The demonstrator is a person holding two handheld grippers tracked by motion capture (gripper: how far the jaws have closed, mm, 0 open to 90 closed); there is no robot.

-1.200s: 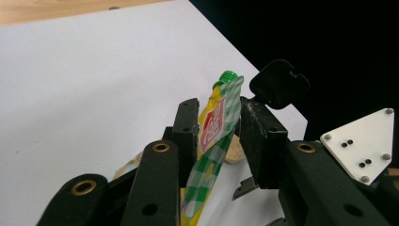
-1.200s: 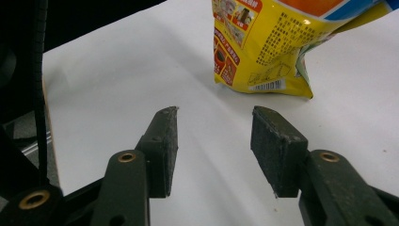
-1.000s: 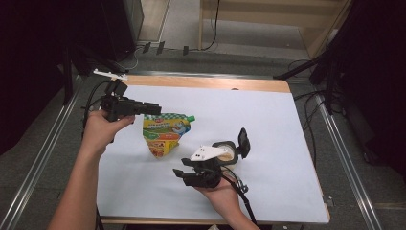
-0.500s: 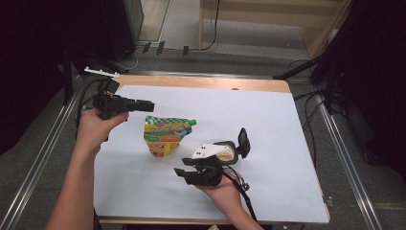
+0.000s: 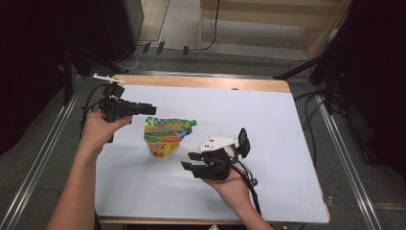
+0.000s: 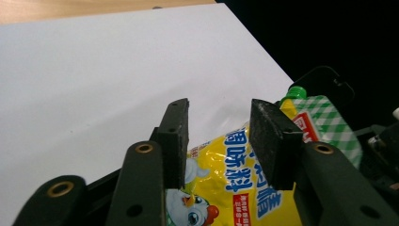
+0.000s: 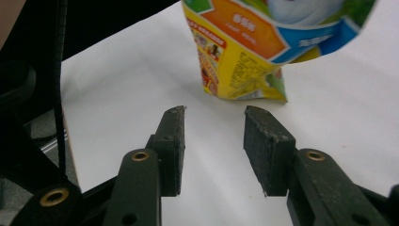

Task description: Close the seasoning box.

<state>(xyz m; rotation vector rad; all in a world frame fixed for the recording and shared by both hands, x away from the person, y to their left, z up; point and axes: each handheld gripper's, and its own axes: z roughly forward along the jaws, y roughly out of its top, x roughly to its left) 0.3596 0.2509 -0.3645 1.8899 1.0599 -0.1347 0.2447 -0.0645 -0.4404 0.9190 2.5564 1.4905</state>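
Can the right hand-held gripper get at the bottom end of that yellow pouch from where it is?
Probably yes. The right hand-held gripper is open and points at the pouch, with bare white table between them. The left hand-held gripper hovers at the pouch's far side, out of the way.

Lab: white-topped table (image 5: 287, 124), floor cables (image 5: 210, 28) (dark stands around).

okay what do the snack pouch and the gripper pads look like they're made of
The pouch looks like flexible printed plastic film, glossy: it creases and catches light, and its green cap looks like hard moulded plastic. The pads on the right gripper look like matte black rubber or dense foam, judging by their rough, grainy faces and crumbly edges; which of the two I can't tell.
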